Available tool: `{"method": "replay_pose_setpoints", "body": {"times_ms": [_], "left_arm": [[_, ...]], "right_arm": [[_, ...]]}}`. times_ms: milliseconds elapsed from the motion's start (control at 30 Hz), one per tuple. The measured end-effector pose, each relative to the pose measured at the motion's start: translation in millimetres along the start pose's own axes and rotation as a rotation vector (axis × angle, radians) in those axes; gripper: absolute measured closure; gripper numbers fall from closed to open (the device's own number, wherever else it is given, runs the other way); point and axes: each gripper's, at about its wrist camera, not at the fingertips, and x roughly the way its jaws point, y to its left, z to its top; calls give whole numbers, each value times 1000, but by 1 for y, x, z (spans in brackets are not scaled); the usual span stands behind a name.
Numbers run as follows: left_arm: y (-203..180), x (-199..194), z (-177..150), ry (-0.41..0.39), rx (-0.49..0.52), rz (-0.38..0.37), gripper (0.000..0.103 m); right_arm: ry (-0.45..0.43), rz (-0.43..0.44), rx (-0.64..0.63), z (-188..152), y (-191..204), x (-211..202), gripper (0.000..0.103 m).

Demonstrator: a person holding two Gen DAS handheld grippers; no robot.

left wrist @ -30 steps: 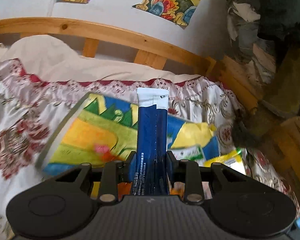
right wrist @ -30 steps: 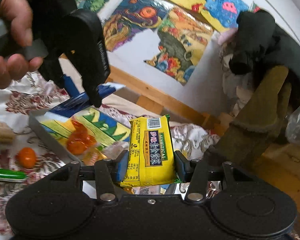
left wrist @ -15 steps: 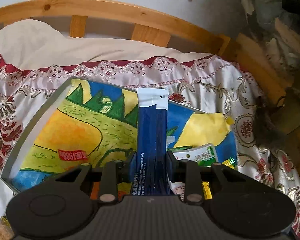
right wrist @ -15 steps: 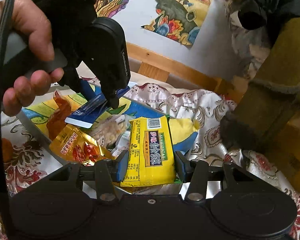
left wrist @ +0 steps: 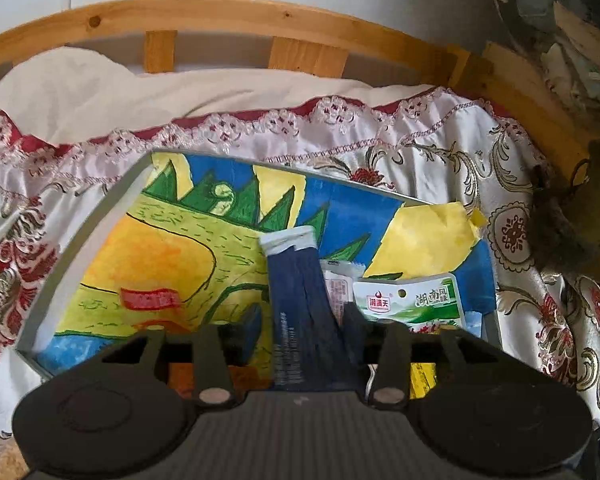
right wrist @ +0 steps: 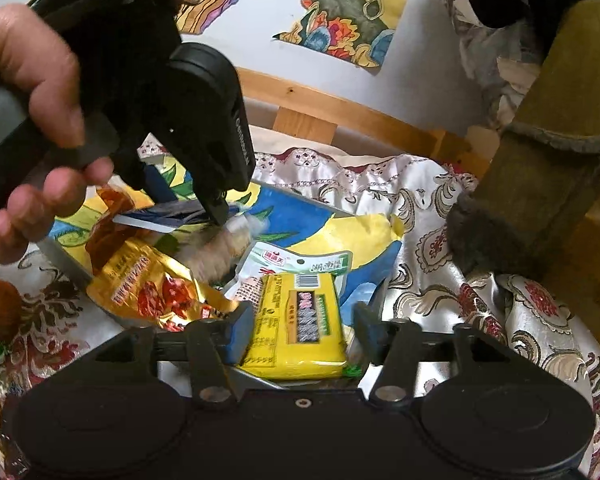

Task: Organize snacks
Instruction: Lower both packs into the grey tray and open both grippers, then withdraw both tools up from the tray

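A grey-rimmed tray [left wrist: 128,184] with a bright painted bottom lies on the floral cloth. My left gripper [left wrist: 303,328] hangs low over it, jaws opening. A dark blue stick packet [left wrist: 300,300] leans loose between them, clear of the left pad. In the right wrist view the same blue packet [right wrist: 160,218] droops under the left gripper [right wrist: 216,212]. My right gripper [right wrist: 304,332] is also opening. A yellow snack packet [right wrist: 296,320] lies flat between its fingers on the tray's near corner, with a gap at the right pad.
In the tray lie a white-green packet [left wrist: 412,300], a small white sachet [left wrist: 340,280] and a gold-red packet [right wrist: 152,288]. A wooden bed rail [left wrist: 260,20] runs behind. An olive cushion-like thing [right wrist: 548,160] stands at the right. A hand [right wrist: 32,80] holds the left gripper.
Both grippers sank closer to the tray and their jaws spread. The blue stick packet tilted loose. The yellow packet slid down flat onto the tray.
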Motion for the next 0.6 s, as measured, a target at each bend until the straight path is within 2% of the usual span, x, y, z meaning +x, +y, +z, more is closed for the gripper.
{"method": "replay_pose_setpoints", "body": {"times_ms": [67,233,400,467,600], "left_arm": [[-1,-10,-3,-33,16,2,34],[1,-41,-8,-92,20,-12,21],[10,-86,-15,-205,-12,-47,11],[13,-106,-21,-256,-15,-50,5],[20,-140,-31,-331,-32,-65,3]], "right_arm": [[-15,-7,5,1,0,-4,27],[-72,-51,37,7,-5,-20,14],[-171,-95,93,16,-17,-51,3],[-209,-112,115,18,-21,-66,1],[-276,-131,146,22,-27,-96,1]]}}
